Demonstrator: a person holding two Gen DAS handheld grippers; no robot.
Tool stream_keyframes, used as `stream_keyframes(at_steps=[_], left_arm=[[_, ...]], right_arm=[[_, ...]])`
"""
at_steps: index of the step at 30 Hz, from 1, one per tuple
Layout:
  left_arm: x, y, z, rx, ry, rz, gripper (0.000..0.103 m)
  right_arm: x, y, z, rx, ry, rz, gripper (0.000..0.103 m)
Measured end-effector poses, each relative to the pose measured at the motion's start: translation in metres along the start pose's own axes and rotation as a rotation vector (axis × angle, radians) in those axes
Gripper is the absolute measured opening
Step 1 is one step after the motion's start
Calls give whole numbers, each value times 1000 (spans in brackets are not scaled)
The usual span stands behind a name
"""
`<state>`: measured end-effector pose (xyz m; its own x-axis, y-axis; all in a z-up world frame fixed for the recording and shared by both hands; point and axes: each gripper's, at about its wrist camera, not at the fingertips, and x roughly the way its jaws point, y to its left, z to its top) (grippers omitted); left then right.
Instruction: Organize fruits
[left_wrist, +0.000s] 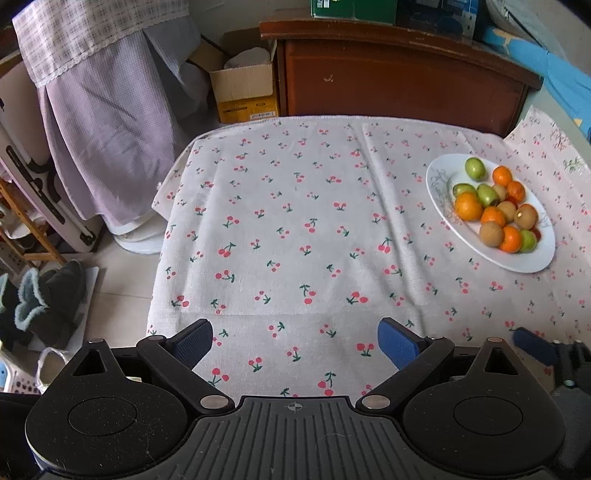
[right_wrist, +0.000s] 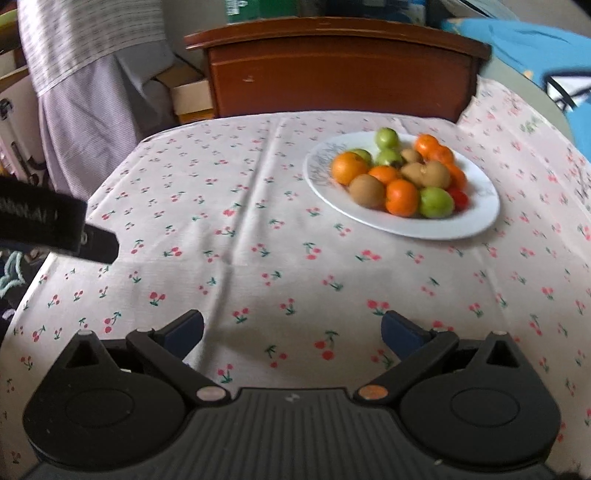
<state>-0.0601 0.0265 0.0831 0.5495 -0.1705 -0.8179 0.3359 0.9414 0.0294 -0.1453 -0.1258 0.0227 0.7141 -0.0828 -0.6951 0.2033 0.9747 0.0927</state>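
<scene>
With my left hand-held gripper (left_wrist: 295, 345) and right hand-held gripper (right_wrist: 291, 332) both wide open and empty, I judge the small, round fruits (right_wrist: 400, 177) heaped on the plate (right_wrist: 476, 221) at upper right light but roll-prone, best pinched across their middles

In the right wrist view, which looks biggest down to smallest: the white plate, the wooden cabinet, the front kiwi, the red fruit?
1. Wooden cabinet
2. White plate
3. Front kiwi
4. Red fruit, though it is partly hidden behind the green fruit.

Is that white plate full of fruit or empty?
Full: the white oval plate holds a heap of orange, green and brown fruits, with only its rim bare.
</scene>
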Motion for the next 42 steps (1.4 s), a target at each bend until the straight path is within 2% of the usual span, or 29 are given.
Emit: stream_keyframes(at_steps=[4,17,42], left_arm=[[-3,1,1,-8,-6,-17,97],[-3,1,2,-13,-3,-21,97],[32,7,2,-17,59,80,97]], right_arm=[[9,11,-2,-96,-33,-25,102],[30,11,13,-76,-65,-12,102],[29,12,12,-77,-67,-14,102]])
